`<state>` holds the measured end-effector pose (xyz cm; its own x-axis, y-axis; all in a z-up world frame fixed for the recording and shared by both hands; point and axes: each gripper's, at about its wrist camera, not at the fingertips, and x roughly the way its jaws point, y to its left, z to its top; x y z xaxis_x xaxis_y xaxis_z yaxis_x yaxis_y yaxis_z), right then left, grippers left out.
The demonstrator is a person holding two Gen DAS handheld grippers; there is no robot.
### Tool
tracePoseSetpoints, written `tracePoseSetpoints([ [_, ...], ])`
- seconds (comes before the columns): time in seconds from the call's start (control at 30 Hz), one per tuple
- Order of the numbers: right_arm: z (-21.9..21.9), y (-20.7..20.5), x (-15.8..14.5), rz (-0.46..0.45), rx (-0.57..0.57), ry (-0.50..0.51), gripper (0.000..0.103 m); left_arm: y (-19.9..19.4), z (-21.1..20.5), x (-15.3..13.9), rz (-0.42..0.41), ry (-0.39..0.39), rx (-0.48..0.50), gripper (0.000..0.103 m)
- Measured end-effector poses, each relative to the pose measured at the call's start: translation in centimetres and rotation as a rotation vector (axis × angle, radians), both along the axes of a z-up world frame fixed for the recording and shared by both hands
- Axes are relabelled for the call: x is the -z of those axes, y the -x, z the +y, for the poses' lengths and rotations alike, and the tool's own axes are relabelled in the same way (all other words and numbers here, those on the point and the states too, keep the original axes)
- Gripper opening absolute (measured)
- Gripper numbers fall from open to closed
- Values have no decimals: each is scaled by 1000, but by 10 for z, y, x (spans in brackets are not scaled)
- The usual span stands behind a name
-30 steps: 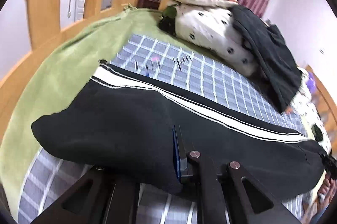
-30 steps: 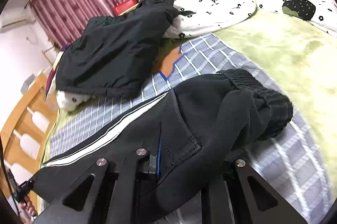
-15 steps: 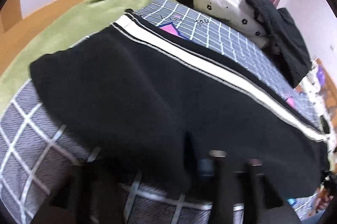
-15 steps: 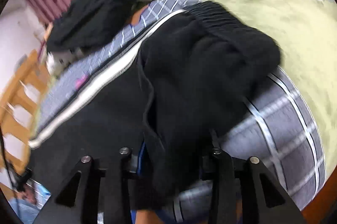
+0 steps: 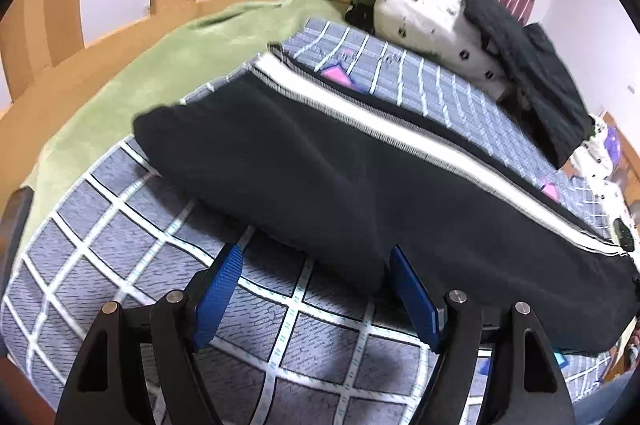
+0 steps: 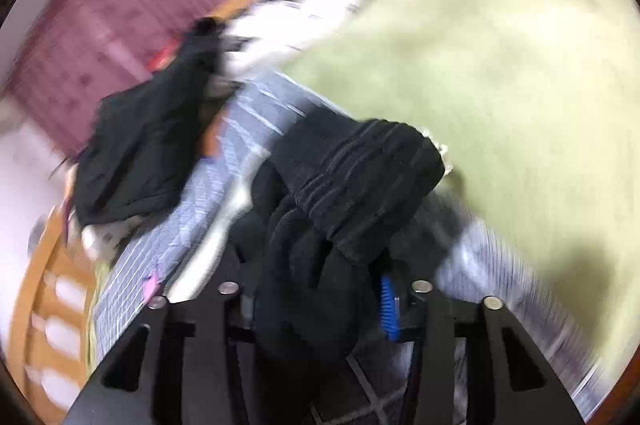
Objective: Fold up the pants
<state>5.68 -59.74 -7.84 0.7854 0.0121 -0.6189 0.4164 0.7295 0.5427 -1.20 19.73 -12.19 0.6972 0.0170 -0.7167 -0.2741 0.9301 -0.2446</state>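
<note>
- Left wrist view: my left gripper (image 5: 314, 267) is opening, its blue pads (image 5: 218, 295) spread apart and free of cloth — the black pants (image 5: 360, 181) lie stretched across the checked blanket (image 5: 132, 245), their near fold edge just between the tips.
- Right wrist view, blurred: my right gripper (image 6: 316, 301) is closing, the bunched waistband (image 6: 360, 177) between its jaws — a firm pinch I cannot tell.

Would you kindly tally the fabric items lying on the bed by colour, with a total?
Black: 2, the black pants with a white side stripe and the black jacket on the pillows
Green: 1, the green fleece blanket
Grey: 1, the grey checked sheet
White: 1, the white black-dotted pillow
Total: 5
</note>
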Motion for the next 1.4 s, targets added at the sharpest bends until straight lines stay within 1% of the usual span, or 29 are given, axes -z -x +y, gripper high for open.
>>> tracePoseSetpoints([
  [0.03, 0, 3, -15, -40, -31, 40, 42, 3, 0, -4, -9, -7, 8, 75],
  [0.07, 0, 5, -26, -51, -43, 96, 42, 6, -1, -9, -12, -25, 15, 75],
  [0.1, 2, 7, -33, -43, -36, 150, 42, 9, -1, -11, -14, -42, 16, 75],
  [0.13, 2, 6, -34, -36, -25, 180, 43, 11, -1, -13, -18, -52, 17, 75],
  [0.17, 2, 4, -30, 6, -16, 225, 45, 12, 0, -15, -22, -53, 21, 75],
  [0.2, 0, 1, -26, 34, -18, 229, 50, 12, 1, -17, -24, -52, 24, 75],
  [0.23, -1, -3, -15, 87, -31, 209, 53, 12, 2, -19, -27, -52, 25, 75],
  [0.27, -2, -6, -1, 180, -47, 199, 53, 11, 4, -21, -32, -51, 25, 75],
  [0.3, 0, -5, 7, 239, -58, 213, 53, 10, 6, -23, -35, -50, 25, 75],
  [0.33, 2, 1, 12, 269, -63, 235, 54, 8, 8, -25, -38, -50, 26, 75],
  [0.37, 5, 11, 14, 278, -73, 267, 55, 6, 9, -27, -41, -48, 28, 75],
  [0.4, 6, 21, 12, 277, -76, 292, 57, 1, 10, -28, -41, -49, 29, 75],
  [0.47, 9, 39, 5, 294, -63, 342, 57, -12, 10, -30, -29, -63, 41, 75],
  [0.53, 16, 52, -10, 282, -62, 384, 57, -33, 8, -35, -39, -79, 68, 75],
  [0.63, 31, 53, -34, 251, -62, 449, 57, -70, 5, -40, -33, -102, 109, 75],
  [0.7, 51, 41, -49, 203, -94, 453, 57, -97, 7, -41, -29, -114, 118, 74],
  [0.73, 55, 29, -53, 193, -109, 451, 57, -112, 8, -41, -24, -122, 112, 74],
  [0.8, 86, -3, -57, 173, -181, 458, 57, -136, 14, -40, -17, -127, 94, 74],
  [0.83, 97, -15, -56, 169, -204, 465, 57, -147, 19, -40, -21, -121, 78, 74],
  [0.9, 135, -49, -52, 155, -298, 485, 57, -171, 30, -36, -16, -122, 39, 74],
  [1.0, 180, -82, -44, 130, -407, 489, 58, -202, 44, -24, 27, -185, -16, 74],
  [1.1, 234, -120, -31, 115, -544, 517, 59, -223, 51, -8, 72, -208, -42, 70],
  [1.13, 243, -123, -27, 113, -566, 527, 59, -225, 52, -3, 74, -211, -44, 62],
  [1.17, 258, -134, -22, 115, -608, 546, 59, -226, 52, 2, 79, -219, -45, 51],
  [1.2, 270, -143, -16, 118, -644, 562, 59, -226, 52, 6, 80, -225, -45, 45],
  [1.23, 277, -151, -12, 120, -667, 570, 59, -224, 53, 9, 72, -239, -61, 36],
  [1.27, 290, -162, -7, 122, -707, 580, 59, -221, 53, 11, 54, -238, -69, 33],
  [1.4, 320, -185, 5, 125, -824, 630, 59, -209, 60, 7, -7, -184, -71, 27],
])
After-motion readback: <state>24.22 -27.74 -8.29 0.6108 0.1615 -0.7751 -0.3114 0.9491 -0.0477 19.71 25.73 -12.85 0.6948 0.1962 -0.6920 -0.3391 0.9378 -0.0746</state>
